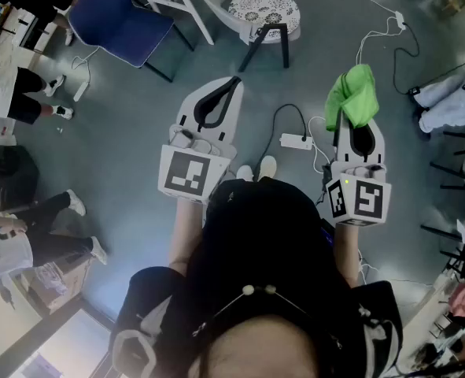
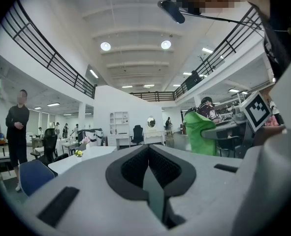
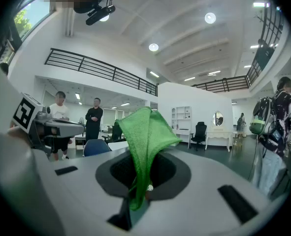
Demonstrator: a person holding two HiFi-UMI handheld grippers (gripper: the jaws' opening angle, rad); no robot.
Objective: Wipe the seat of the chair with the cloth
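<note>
My right gripper (image 1: 355,126) is shut on a bright green cloth (image 1: 353,94) that stands bunched above its jaws; in the right gripper view the cloth (image 3: 145,132) rises from between the shut jaws of that gripper (image 3: 144,183). My left gripper (image 1: 232,83) is shut with nothing in it, its jaws meeting in the left gripper view (image 2: 148,154). Both are held at waist height over the grey floor. A blue chair (image 1: 122,22) stands far ahead on the left, and a stool with a patterned round seat (image 1: 265,8) far ahead at the centre.
A white power strip (image 1: 297,141) with cables lies on the floor between the grippers. Seated people's legs (image 1: 35,105) line the left edge. White table legs (image 1: 186,6) stand at the back, dark chair frames (image 1: 452,164) at the right.
</note>
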